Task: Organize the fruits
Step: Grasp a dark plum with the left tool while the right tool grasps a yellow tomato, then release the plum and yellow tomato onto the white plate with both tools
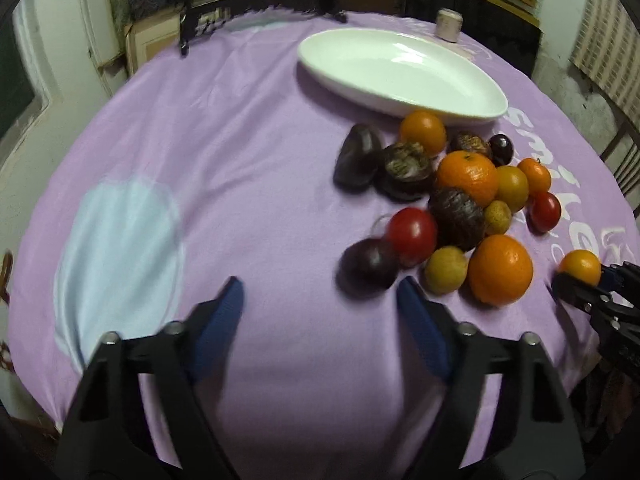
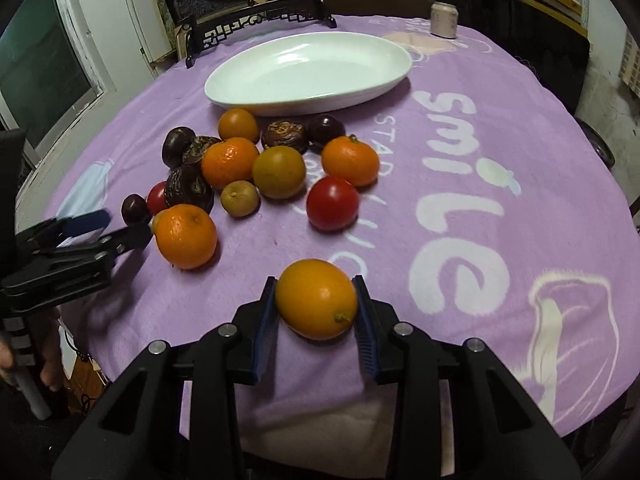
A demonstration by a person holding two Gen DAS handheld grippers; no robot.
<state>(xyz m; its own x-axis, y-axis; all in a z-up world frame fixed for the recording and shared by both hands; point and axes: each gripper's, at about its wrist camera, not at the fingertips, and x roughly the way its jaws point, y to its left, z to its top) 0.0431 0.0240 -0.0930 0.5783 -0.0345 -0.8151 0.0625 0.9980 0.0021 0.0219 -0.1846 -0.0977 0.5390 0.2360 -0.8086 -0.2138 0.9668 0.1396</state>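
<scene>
Meanwhile right tongs (image 2: 316, 300) grip an orange fruit (image 2: 316, 299); left tongs (image 1: 320, 296) gape; dish (image 2: 308, 74) empty.

A round bench under a lilac fleece cloth (image 2: 520, 128) with white lettering fills the dim room. Behind it stand a carved black wooden stand (image 2: 256, 16) and a glazed window (image 2: 44, 92) in white walls.

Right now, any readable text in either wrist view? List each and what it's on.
"smile": large white letters printed on the purple tablecloth.
Smaller pale lettering left of it on the cloth, partly hidden under the fruit: too faint to read.
White can at the far edge: any label is too small to read.
Nothing else legible.
</scene>
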